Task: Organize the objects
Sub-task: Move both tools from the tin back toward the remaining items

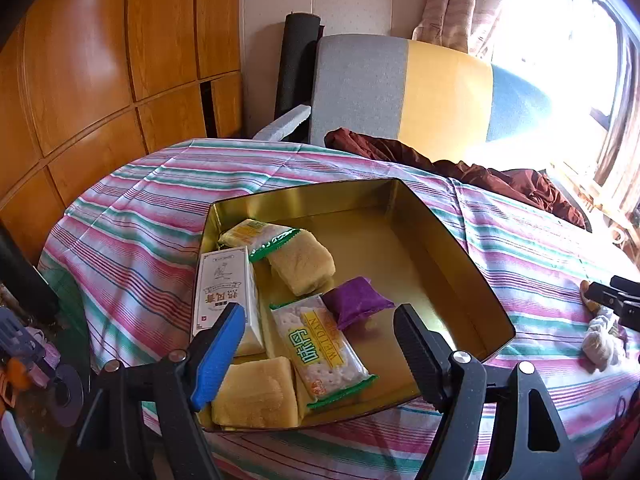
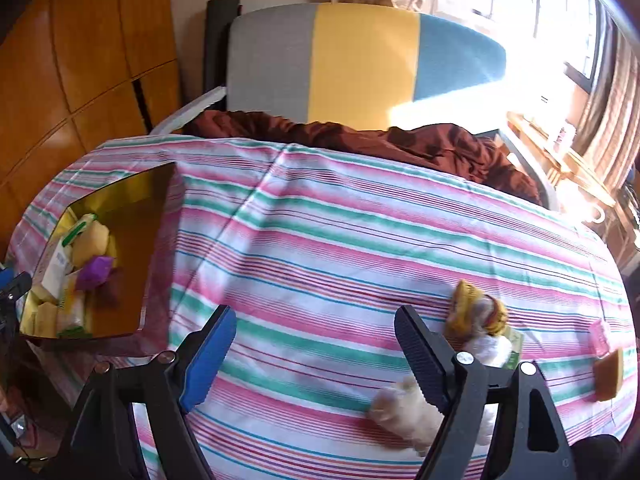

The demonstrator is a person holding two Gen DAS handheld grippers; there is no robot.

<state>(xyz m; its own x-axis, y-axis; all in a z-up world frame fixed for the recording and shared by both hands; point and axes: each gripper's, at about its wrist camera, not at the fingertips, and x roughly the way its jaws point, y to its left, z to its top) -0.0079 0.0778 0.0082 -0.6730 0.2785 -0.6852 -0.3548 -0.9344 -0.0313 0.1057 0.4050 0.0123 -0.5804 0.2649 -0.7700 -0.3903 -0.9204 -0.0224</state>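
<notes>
A gold tin tray (image 1: 420, 216) stands on the striped tablecloth and holds several snacks: a white box (image 1: 224, 292), a cracker pack (image 1: 324, 352), a purple packet (image 1: 356, 306) and yellow cakes (image 1: 256, 396). My left gripper (image 1: 320, 344) is open and empty over the tray's near end. My right gripper (image 2: 312, 352) is open and empty above the cloth. A pale wrapped snack (image 2: 400, 412) lies by its right finger. A yellow-brown snack (image 2: 476, 312), a pink one (image 2: 600, 334) and a brown cake (image 2: 608, 374) lie to the right. The tray shows at the left of the right wrist view (image 2: 120, 248).
A grey, yellow and blue chair back (image 2: 360, 64) stands behind the table, with a dark red cloth (image 2: 400, 144) draped at the table's far edge. Wooden cabinets (image 1: 100, 80) are at left. A bright window (image 2: 540, 8) is at right.
</notes>
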